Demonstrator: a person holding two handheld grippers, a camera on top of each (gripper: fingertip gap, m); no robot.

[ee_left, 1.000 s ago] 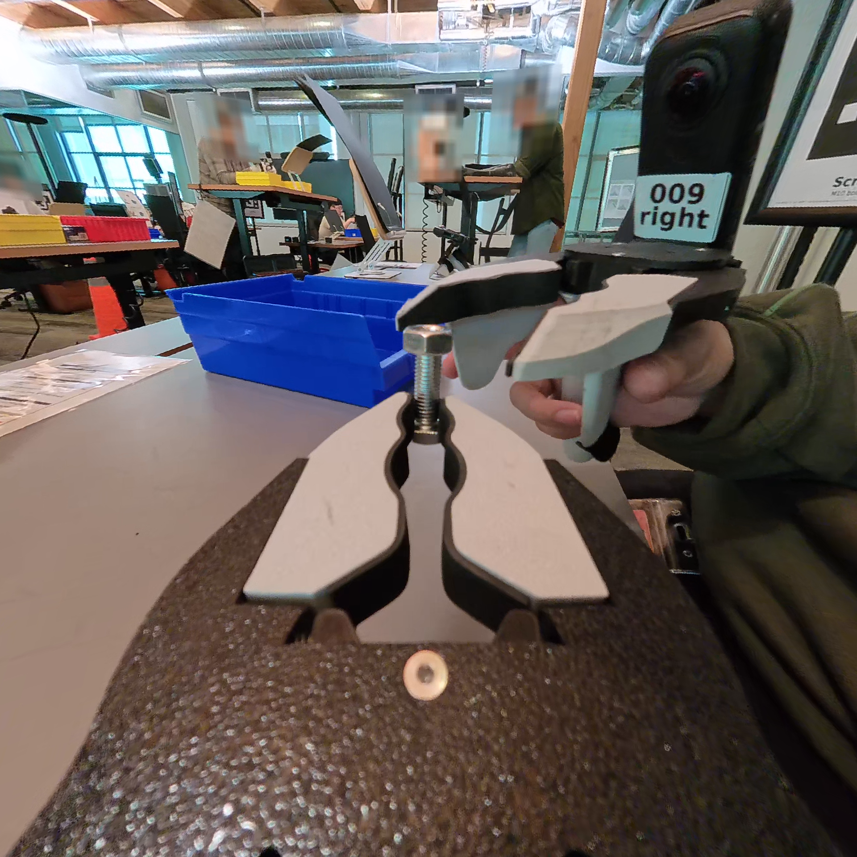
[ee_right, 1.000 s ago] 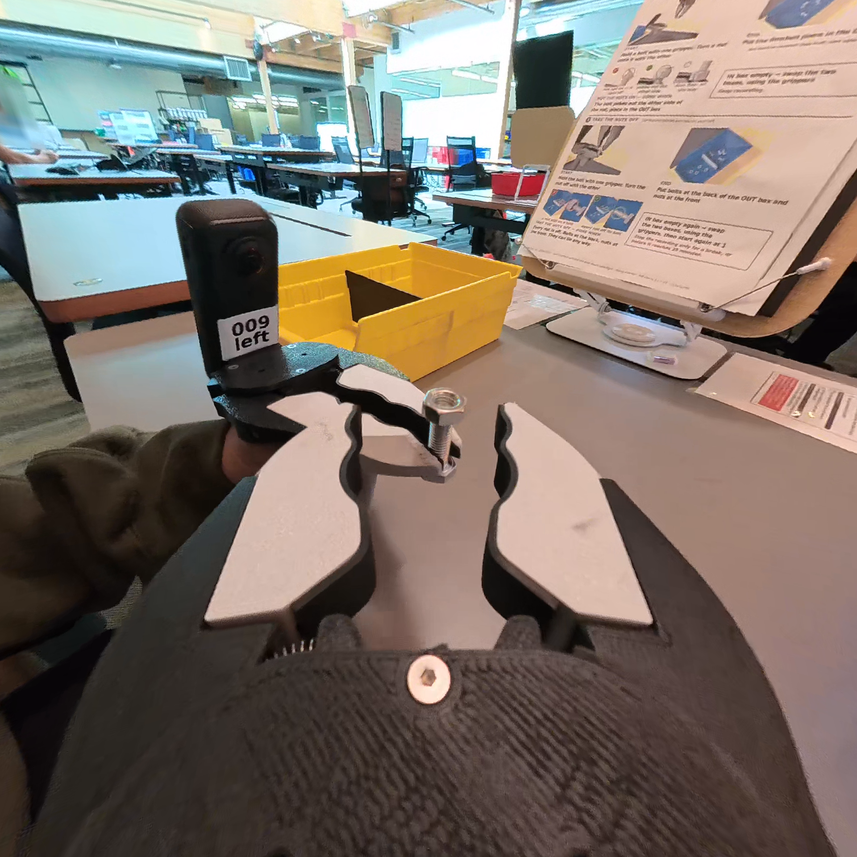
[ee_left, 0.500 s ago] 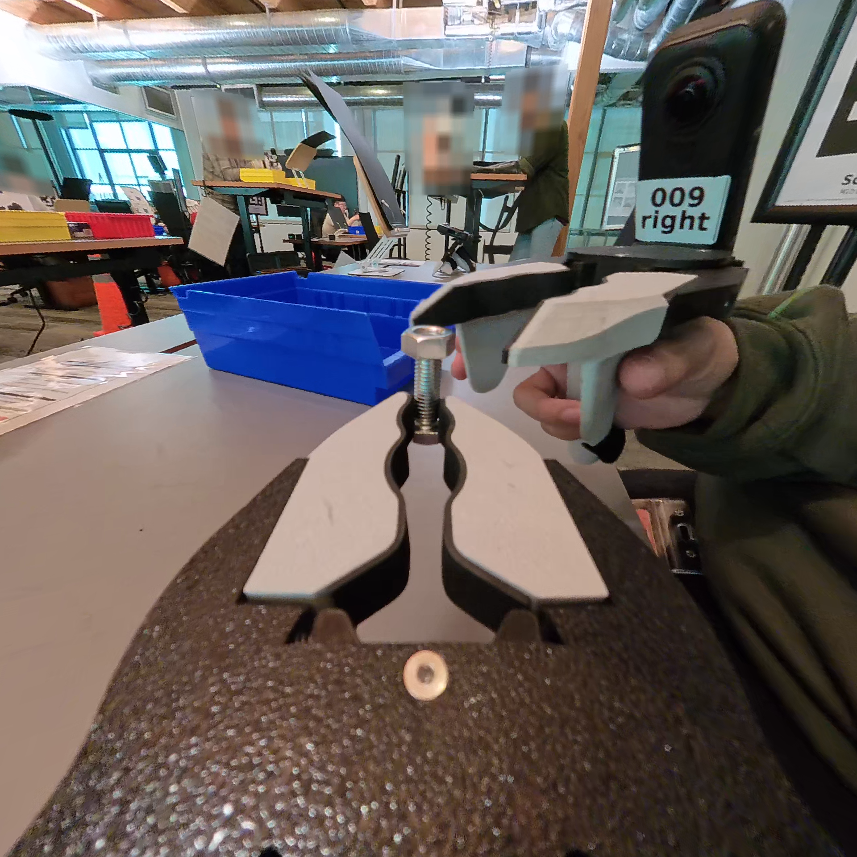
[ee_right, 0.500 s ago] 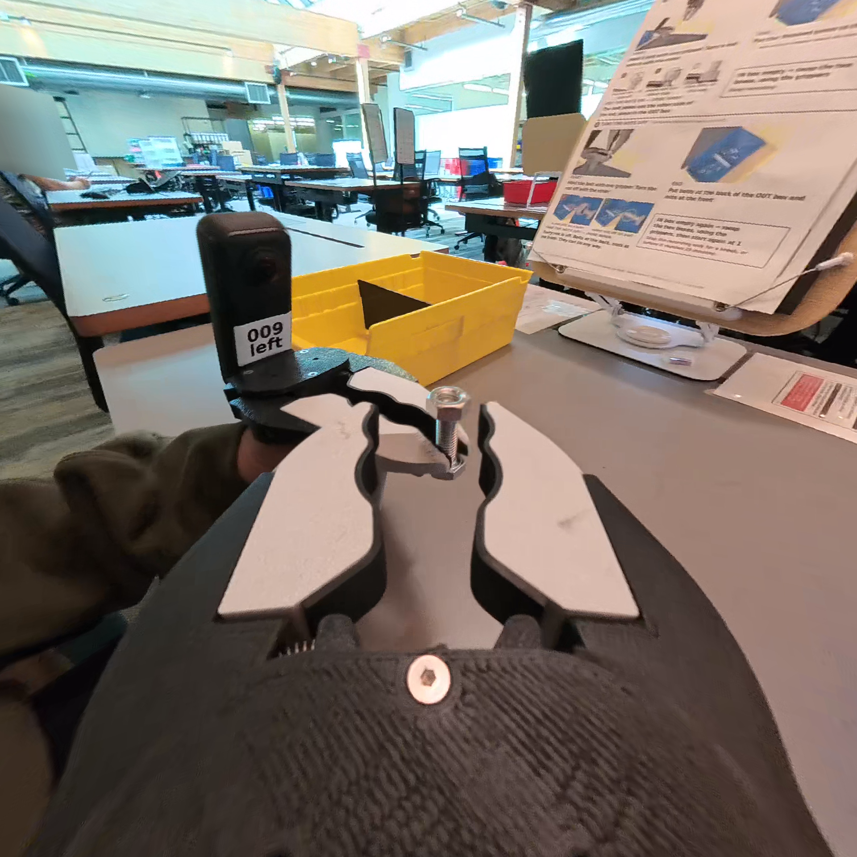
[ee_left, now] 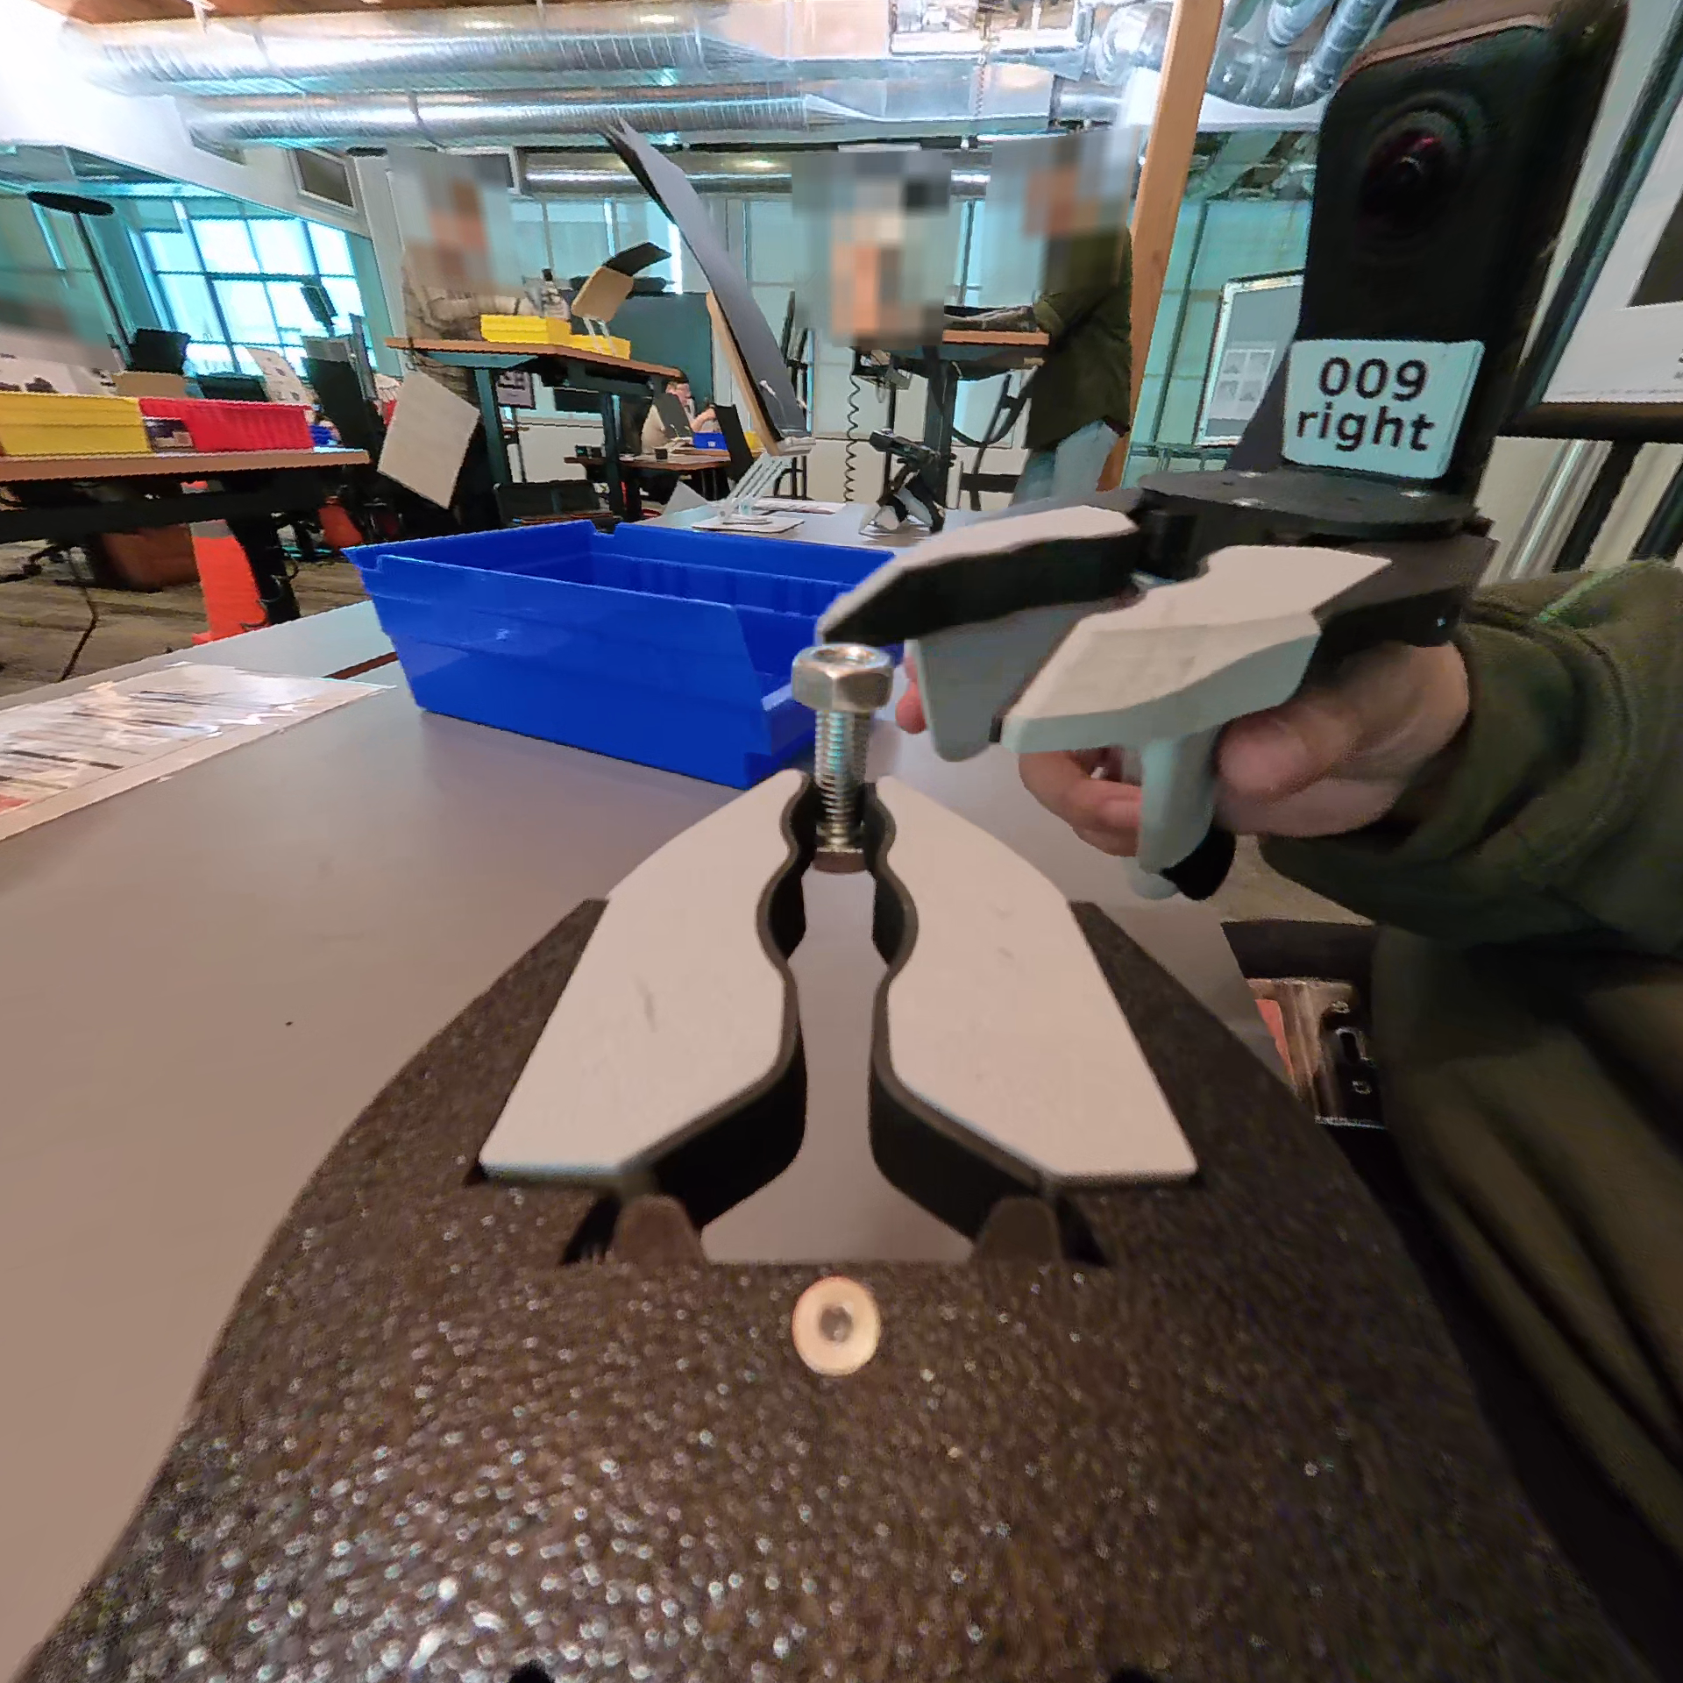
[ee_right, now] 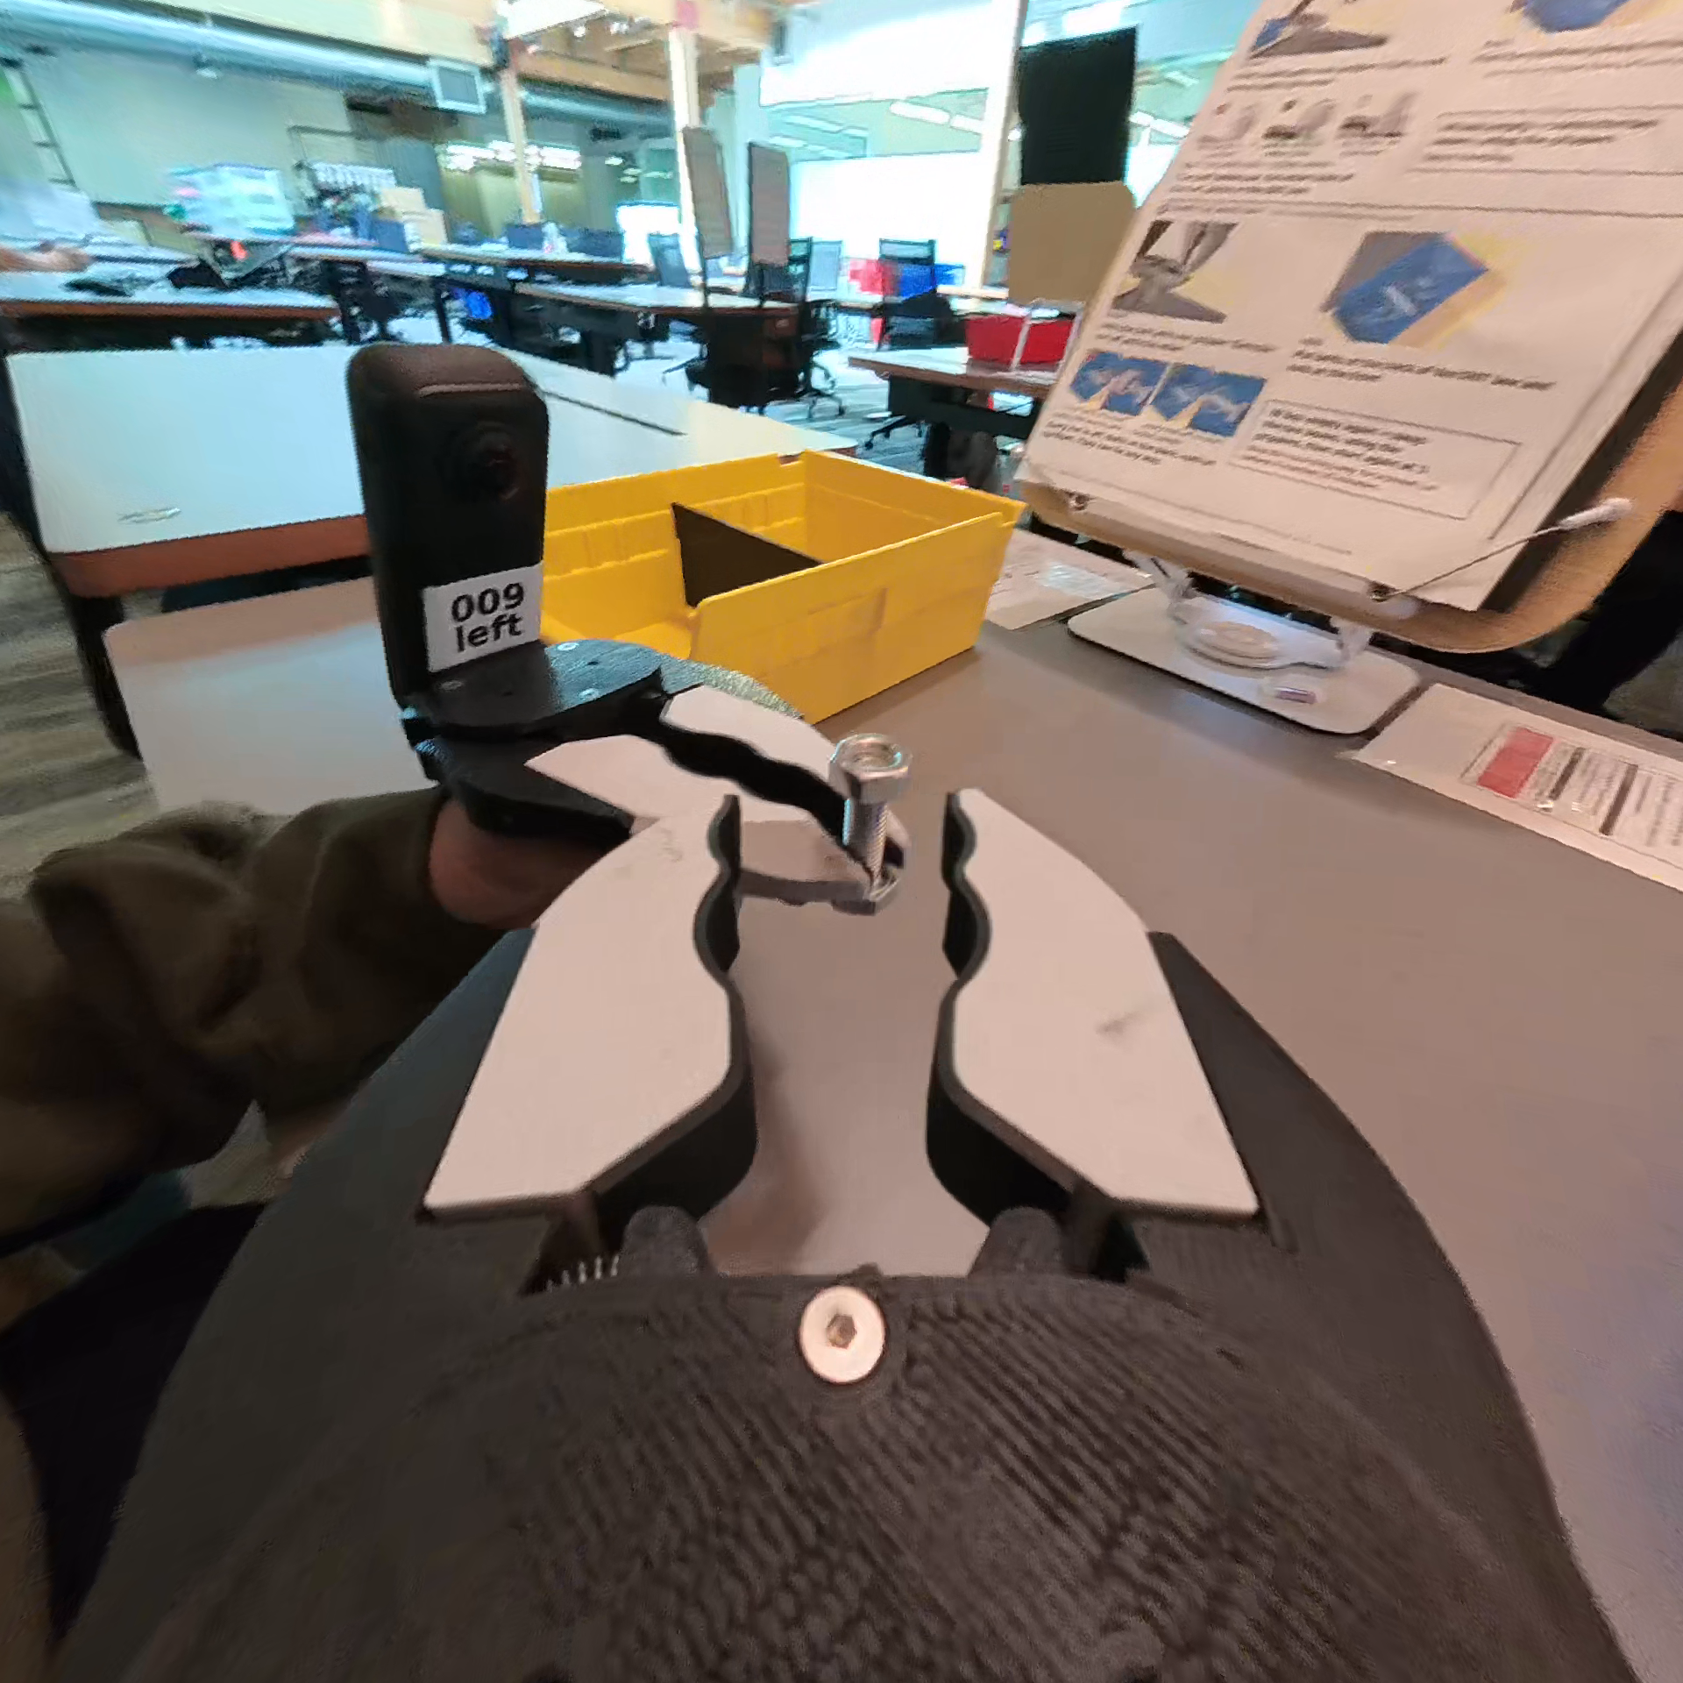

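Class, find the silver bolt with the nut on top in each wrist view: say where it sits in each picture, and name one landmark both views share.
Left wrist view: the bolt stands upright just above centre, its lower shank clamped at the tip of the left gripper.
Right wrist view: the bolt sits at centre, ahead of the open right gripper.
Shared landmark: the grey table.

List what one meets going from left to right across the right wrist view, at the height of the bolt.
Green sleeve → left gripper, shut on the bolt → bare grey table → paper sheet with a red patch.
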